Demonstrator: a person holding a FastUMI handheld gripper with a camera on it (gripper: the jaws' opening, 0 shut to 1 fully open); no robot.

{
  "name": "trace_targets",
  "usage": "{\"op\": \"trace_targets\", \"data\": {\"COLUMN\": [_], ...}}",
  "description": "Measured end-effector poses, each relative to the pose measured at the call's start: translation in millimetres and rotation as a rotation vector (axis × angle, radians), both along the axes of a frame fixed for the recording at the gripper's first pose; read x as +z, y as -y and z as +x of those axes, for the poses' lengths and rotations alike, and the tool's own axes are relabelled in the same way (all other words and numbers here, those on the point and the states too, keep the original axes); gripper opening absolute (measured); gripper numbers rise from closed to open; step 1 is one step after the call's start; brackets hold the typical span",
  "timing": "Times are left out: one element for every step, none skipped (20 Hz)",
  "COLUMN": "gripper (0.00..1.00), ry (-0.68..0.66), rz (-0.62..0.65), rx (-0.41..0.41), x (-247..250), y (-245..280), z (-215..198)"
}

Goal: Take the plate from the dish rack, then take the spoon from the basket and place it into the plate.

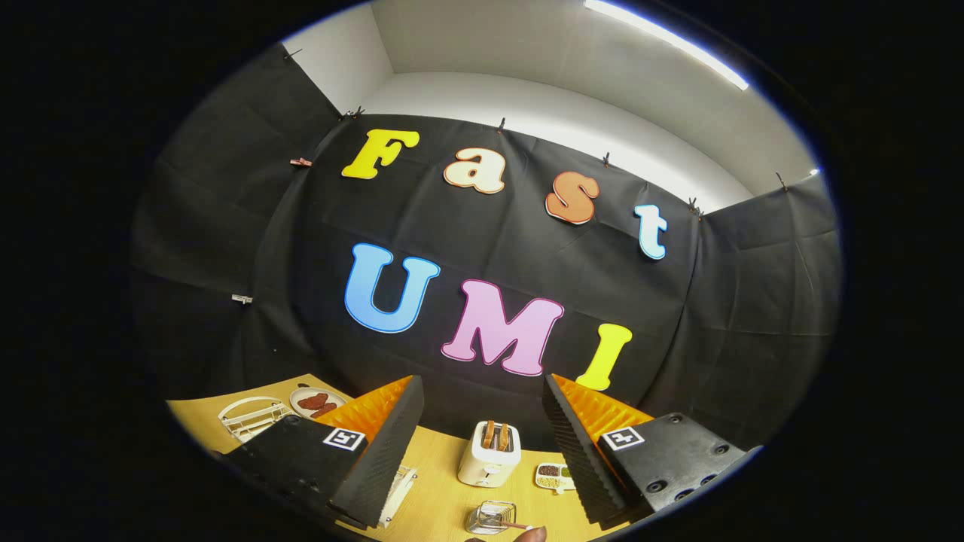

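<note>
My gripper [482, 380] is open and held high above the wooden table [444, 489], with nothing between its fingers. Far below, between the fingers, stands a small wire basket [489, 517] with a thin spoon handle [517, 525] sticking out of it toward a person's fingertip [532, 534]. A white wire dish rack [251, 416] sits beyond the left finger. Beside it lies a white plate [316, 401] with brown food on it. Another white wire piece [399, 485] pokes out from under the left finger; what it holds is hidden.
A white toaster [489, 454] with two slices in it stands on the table between the fingers, beyond the basket. A small white tray [553, 476] of grains lies to its right. Black cloth walls close in the back and sides.
</note>
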State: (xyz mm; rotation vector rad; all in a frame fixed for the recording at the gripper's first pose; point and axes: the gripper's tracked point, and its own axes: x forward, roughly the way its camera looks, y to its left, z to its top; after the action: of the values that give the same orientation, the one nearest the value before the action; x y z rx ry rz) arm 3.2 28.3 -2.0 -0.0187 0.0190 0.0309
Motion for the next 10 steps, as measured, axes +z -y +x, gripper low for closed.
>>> {"op": "trace_targets", "data": {"gripper": [0.98, 0.97, 0.98, 0.98, 0.98, 0.98, 0.98, 0.98, 0.98, 0.98], "ry": [-0.005, -0.010, -0.013, -0.015, -0.017, -0.019, -0.022, -0.029, -0.045, -0.064], "rz": [0.002, 0.002, 0.001, 0.001, 0.001, 0.001, 0.001, 0.002, 0.004, 0.010], "rx": [0.003, 0.006, 0.008, 0.010, 0.013, 0.017, 0.019, 0.024, 0.032, 0.045], "x": [-1, -2, -2, -3, -3, -3, -4, -5, -9, -14], "y": [-4, -7, -9, -13, -16, -20, -24, -28, -34, -40], "z": [1, 2, 3, 3, 4, 5, 6, 7, 10, 11]}}
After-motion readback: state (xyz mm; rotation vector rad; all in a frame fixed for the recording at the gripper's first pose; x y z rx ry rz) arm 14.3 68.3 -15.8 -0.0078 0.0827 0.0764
